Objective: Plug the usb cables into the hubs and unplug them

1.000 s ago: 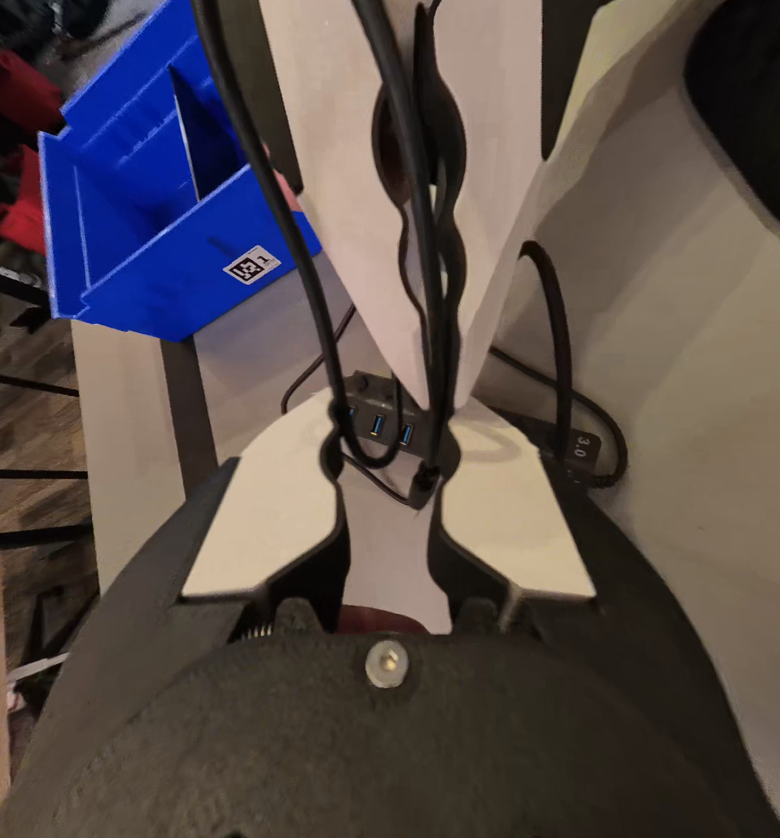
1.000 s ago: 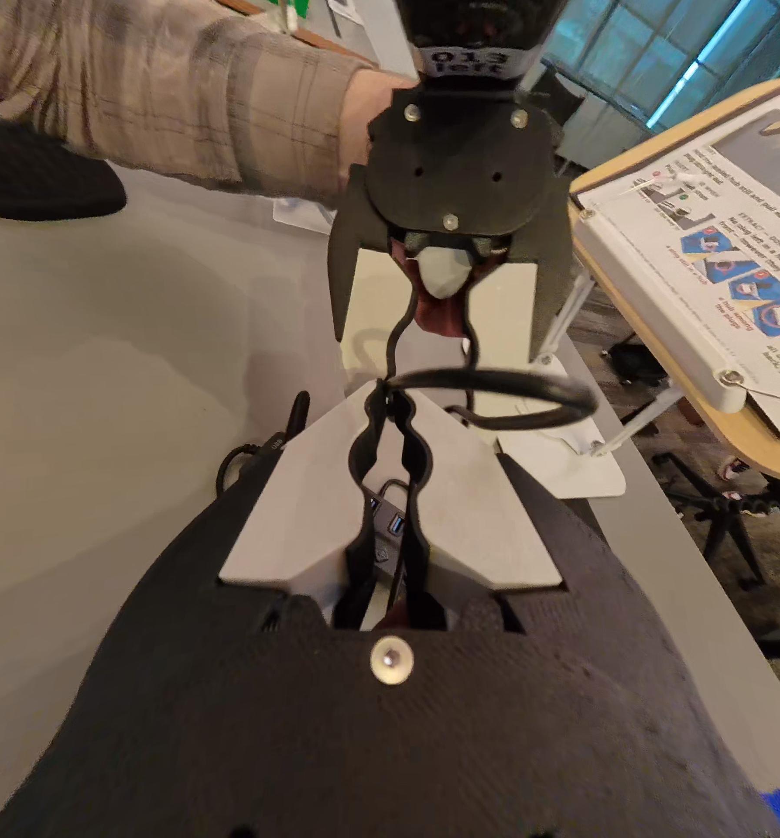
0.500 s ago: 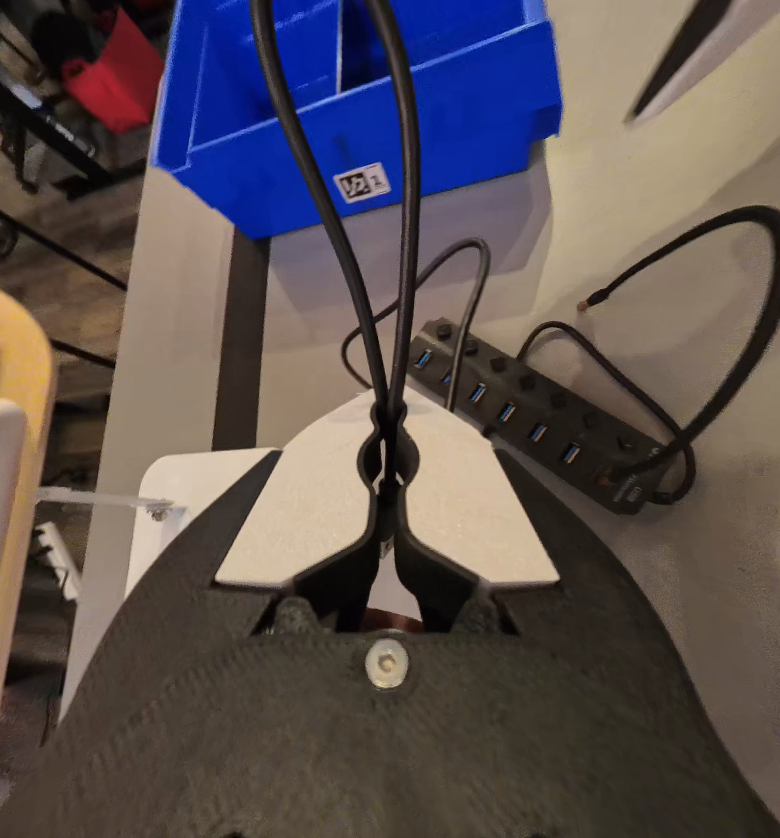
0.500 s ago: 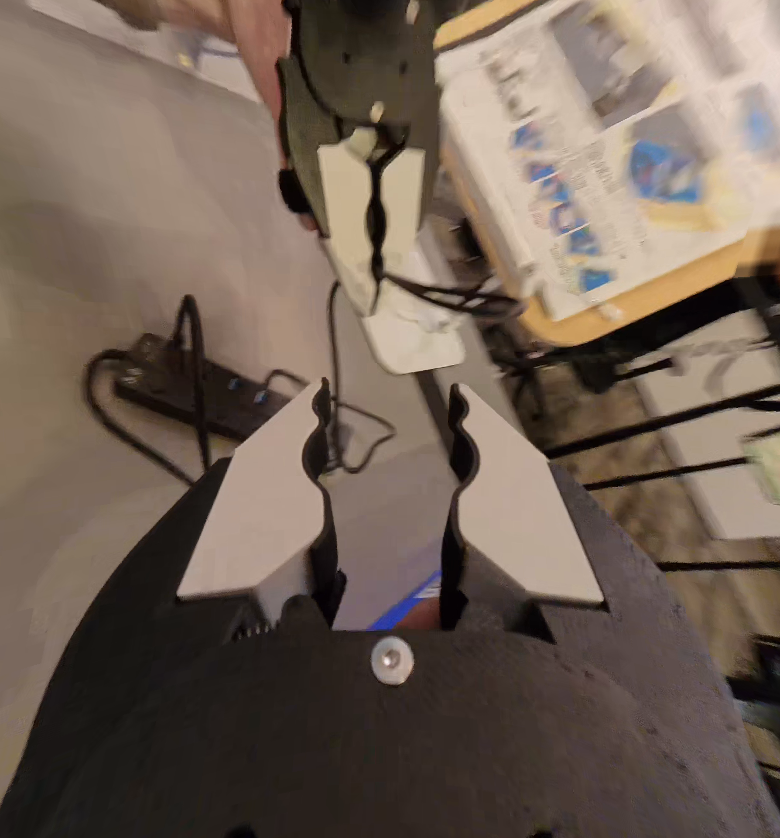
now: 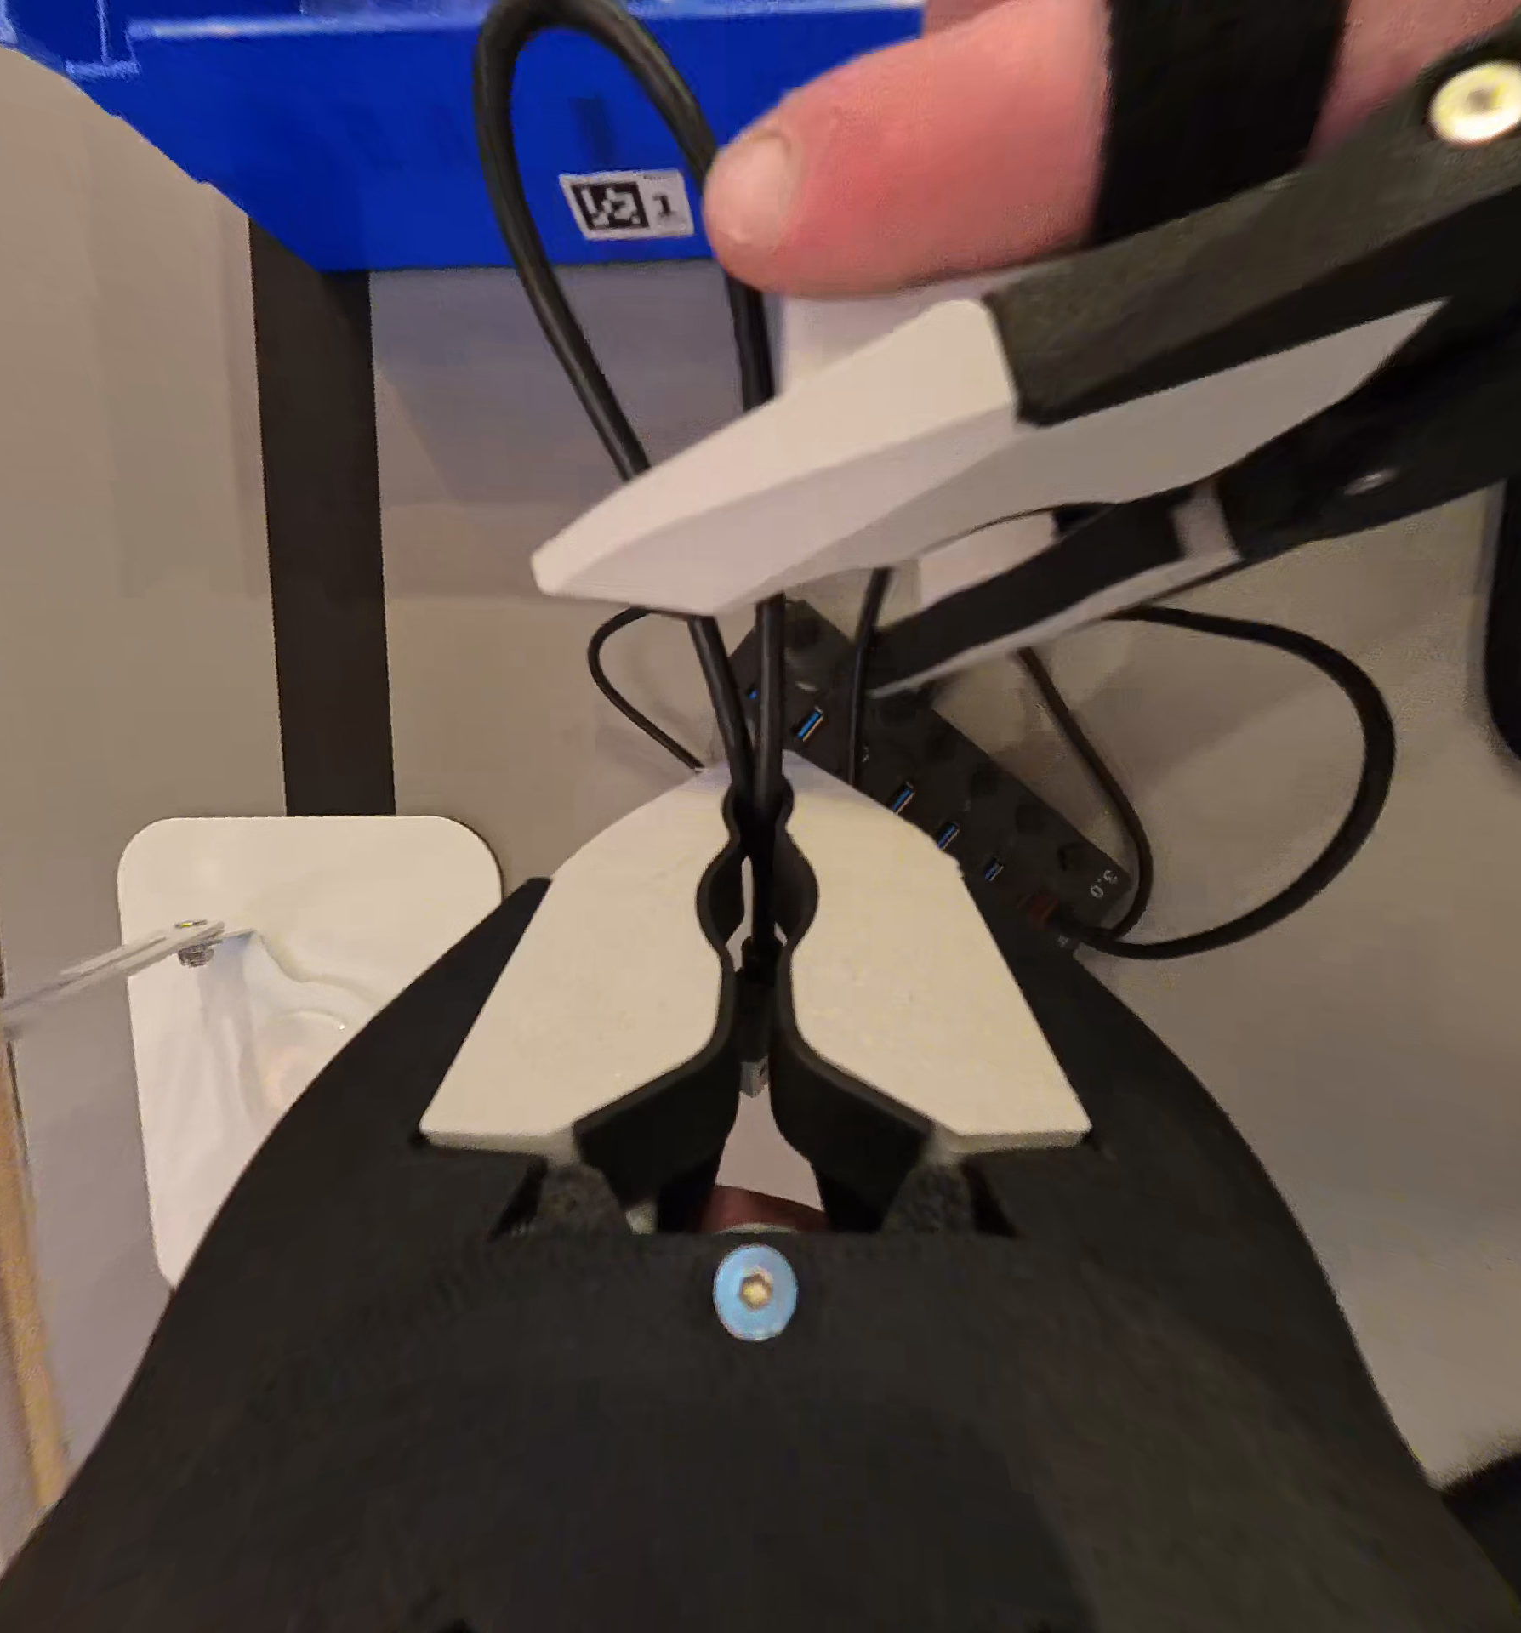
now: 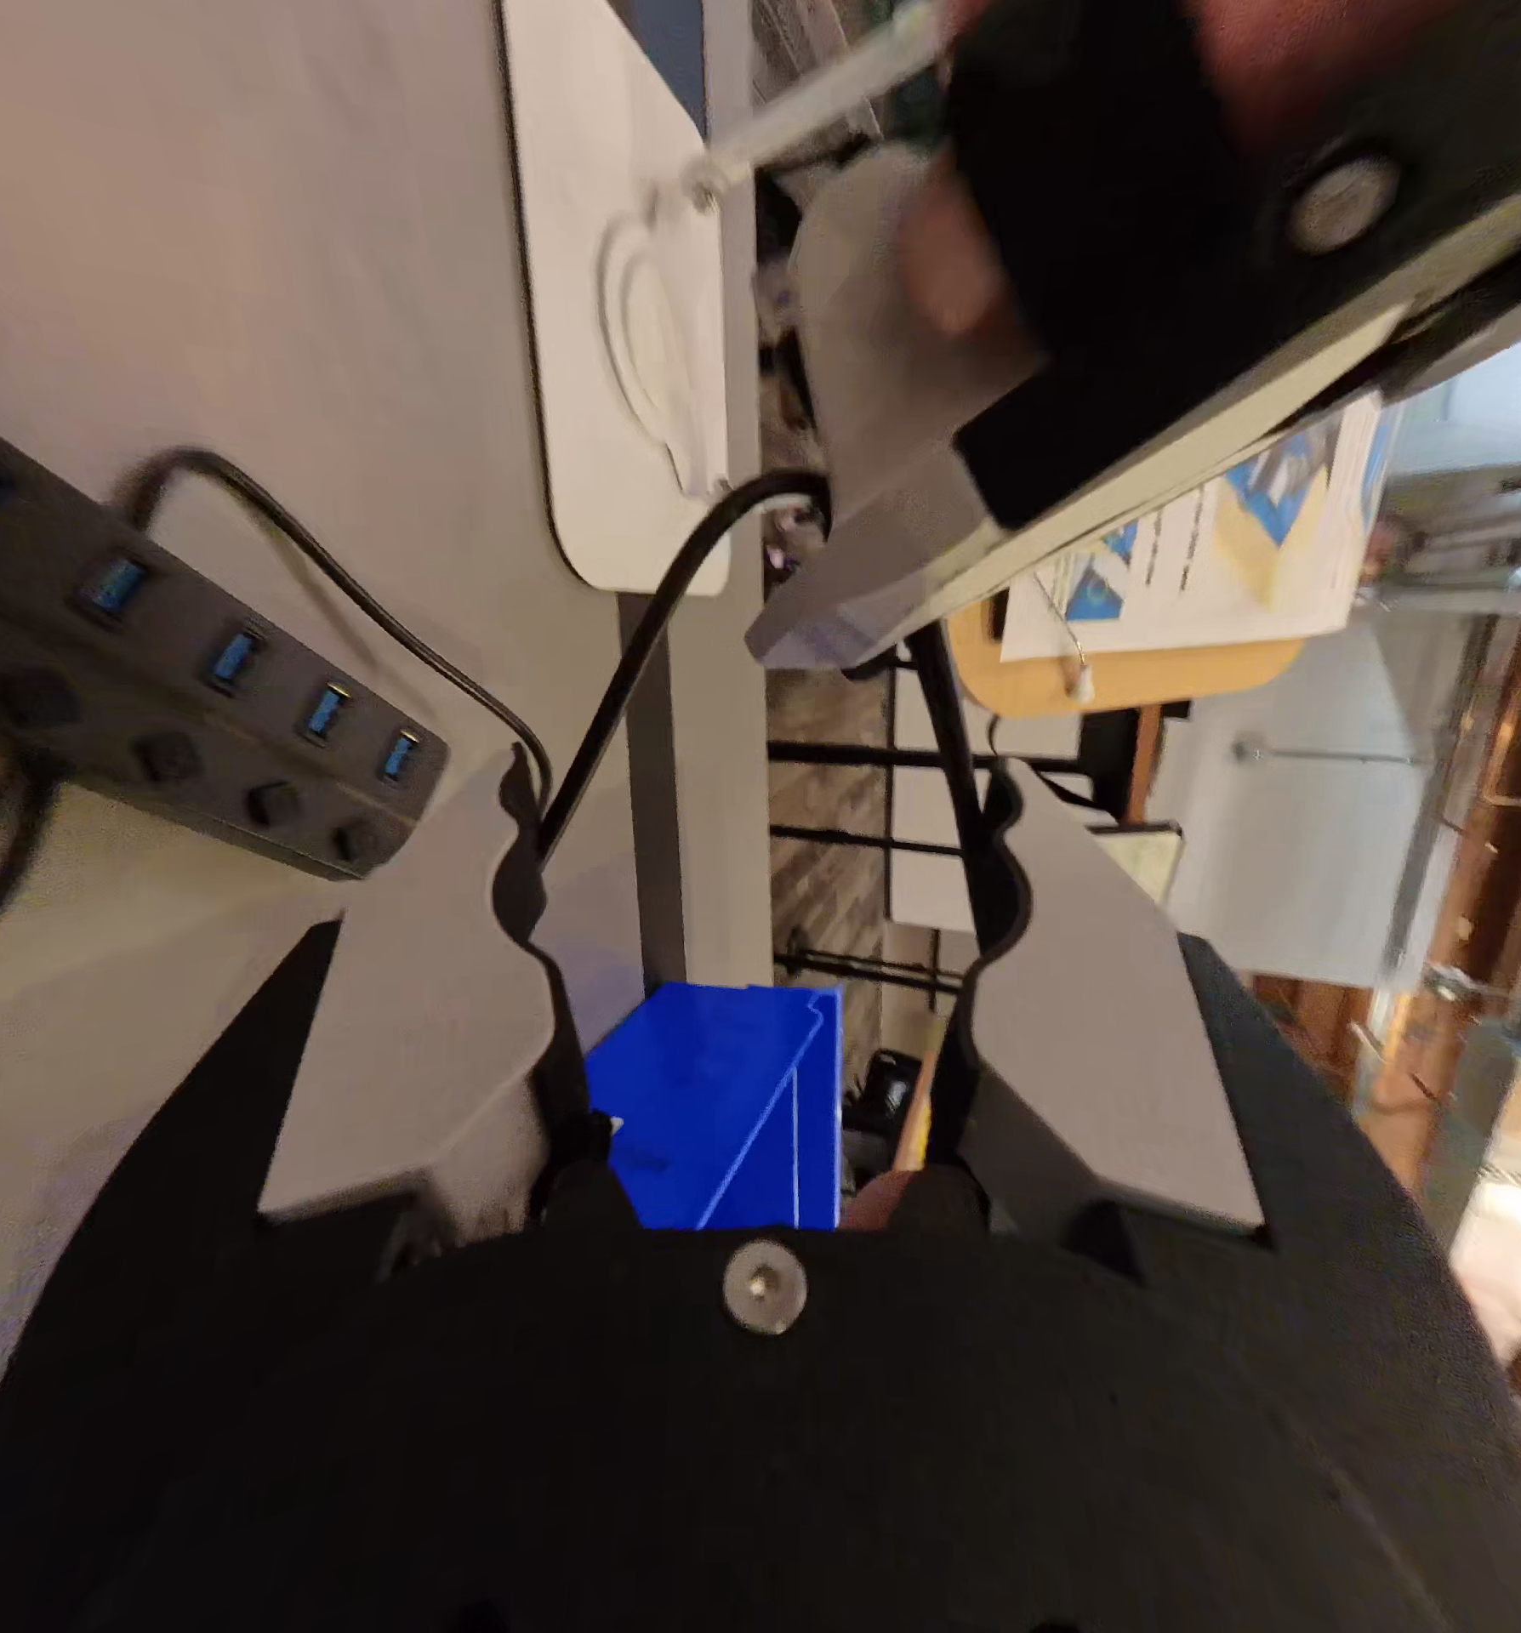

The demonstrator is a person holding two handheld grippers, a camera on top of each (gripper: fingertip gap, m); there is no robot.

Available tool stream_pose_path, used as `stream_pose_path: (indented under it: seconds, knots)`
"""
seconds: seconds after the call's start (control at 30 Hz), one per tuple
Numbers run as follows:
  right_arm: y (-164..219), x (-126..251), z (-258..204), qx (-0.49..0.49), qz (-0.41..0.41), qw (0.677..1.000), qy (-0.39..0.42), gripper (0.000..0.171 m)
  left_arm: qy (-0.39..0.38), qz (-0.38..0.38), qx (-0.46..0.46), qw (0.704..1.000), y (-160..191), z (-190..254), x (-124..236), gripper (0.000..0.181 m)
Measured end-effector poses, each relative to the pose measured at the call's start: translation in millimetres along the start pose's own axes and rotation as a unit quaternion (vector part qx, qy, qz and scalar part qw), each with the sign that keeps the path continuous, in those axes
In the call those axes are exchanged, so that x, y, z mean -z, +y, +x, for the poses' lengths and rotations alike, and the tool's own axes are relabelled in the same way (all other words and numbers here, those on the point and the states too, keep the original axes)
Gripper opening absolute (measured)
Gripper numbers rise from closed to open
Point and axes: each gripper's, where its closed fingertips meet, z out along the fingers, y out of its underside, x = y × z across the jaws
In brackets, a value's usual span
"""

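Observation:
My left gripper (image 5: 755,786) is shut on a black USB cable (image 5: 554,309). The plug end sits between the fingers and the cable loops up and away in two strands. My right gripper (image 5: 713,627) reaches in from the upper right, held by a hand, and is open with its fingers on either side of the loop. In the right wrist view the right gripper (image 6: 761,778) is open, and the cable (image 6: 615,698) runs along both finger insides up to the left gripper (image 6: 783,627). A black USB hub (image 5: 943,795) with blue ports lies on the table; it also shows at the left of the right wrist view (image 6: 165,680).
A blue bin (image 5: 386,132) stands at the table's far edge and shows between the right fingers (image 6: 722,1105). A white stand base (image 5: 297,928) lies left of the left gripper. Thin black hub cables (image 5: 1358,795) curl on the table to the right. My left and right fingertips are right by each other. The black USB hub (image 5: 943,795) lies around 9 centimeters away from my right fingertips.
The right gripper let go of the cable, opened and swung away. It is now back over the loop with open jaws. The left gripper stays shut on the cable.

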Motion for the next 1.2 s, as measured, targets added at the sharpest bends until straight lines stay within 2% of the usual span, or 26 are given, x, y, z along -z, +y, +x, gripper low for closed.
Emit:
stream_pose_path:
  seconds: [0.07,0.17,0.2,0.3,0.43,0.6,0.67,0.77,0.83,0.93,1.03,1.2]
  knots:
    - [13,-5,7,0.012,-0.028,0.999,0.036,0.088,0.005,-0.025,-0.012,1.0,0,2,-3,0.0]
    - [18,-7,8,0.025,-0.024,0.998,0.055,0.053,0.005,-0.059,-0.027,0.998,2,4,-8,0.0]
    - [18,-6,7,0.026,-0.018,0.998,0.056,0.026,0.01,-0.066,-0.029,0.997,3,6,-10,0.0]
    - [18,-4,5,0.023,-0.008,0.998,0.059,0.004,0.007,-0.082,-0.04,0.996,5,8,-13,0.0]
    - [18,1,5,-0.043,0.021,0.998,0.048,0.004,-0.019,-0.074,-0.064,0.995,-2,7,-10,0.001]
    - [17,10,4,-0.191,0.076,0.979,0.007,0.003,-0.075,-0.007,-0.087,0.993,-31,2,19,0.045]
    - [13,18,10,-0.247,0.104,0.964,-0.001,0.003,-0.093,0.04,-0.09,0.991,-41,1,36,0.057]
    - [12,27,19,-0.305,0.131,0.943,-0.016,0.003,-0.072,0.139,-0.061,0.986,-52,4,59,0.07]
    - [12,32,21,-0.316,0.137,0.938,-0.022,0.003,-0.05,0.193,-0.048,0.979,-49,6,72,0.076]
    - [12,40,27,-0.325,0.14,0.935,-0.027,0.004,0.001,0.285,-0.005,0.959,-35,4,87,0.077]
    - [4,54,33,-0.34,0.153,0.927,-0.052,0.004,0.018,0.303,0.016,0.953,-11,-5,61,0.074]
    - [-10,73,41,-0.342,0.178,0.92,-0.068,0.003,0.039,0.203,0.027,0.978,15,-11,-40,0.079]
